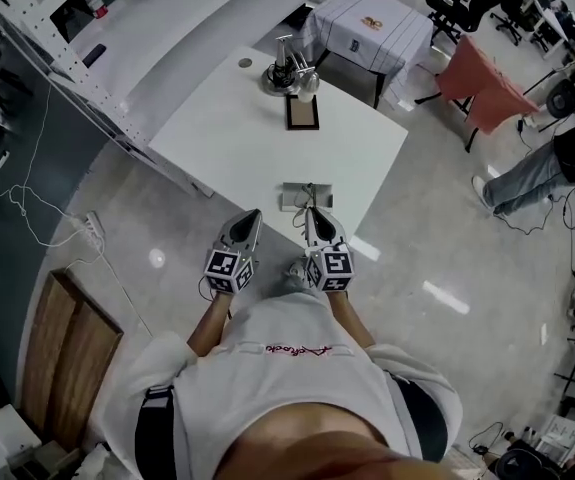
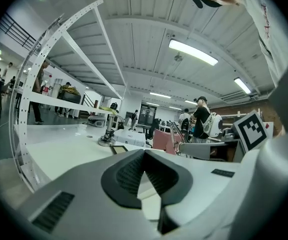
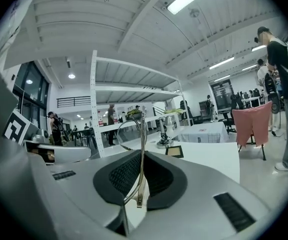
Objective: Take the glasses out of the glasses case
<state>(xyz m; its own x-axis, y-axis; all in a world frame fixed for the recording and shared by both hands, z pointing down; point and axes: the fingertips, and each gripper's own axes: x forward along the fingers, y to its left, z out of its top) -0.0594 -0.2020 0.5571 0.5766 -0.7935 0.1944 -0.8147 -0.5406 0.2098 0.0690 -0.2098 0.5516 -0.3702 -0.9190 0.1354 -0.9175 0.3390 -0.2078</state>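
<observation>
The grey glasses case [image 1: 295,199] lies open at the near edge of the white table [image 1: 237,138]. My right gripper [image 1: 314,220] hovers just at the case, shut on the glasses. In the right gripper view the thin wire-framed glasses [image 3: 143,139] stand up between the dark pads of my right gripper [image 3: 141,156], with the lens rim curving left. My left gripper [image 1: 251,220] is held beside it, off the table's edge. In the left gripper view the jaws of my left gripper [image 2: 145,155] meet with nothing between them.
A small dark-framed picture [image 1: 302,113] and a metal stand [image 1: 289,72] sit at the table's far side. A white shelving rack [image 1: 57,63] runs along the left. A cloth-covered table [image 1: 367,23], a pink-draped chair [image 1: 482,83] and a seated person [image 1: 542,168] are beyond.
</observation>
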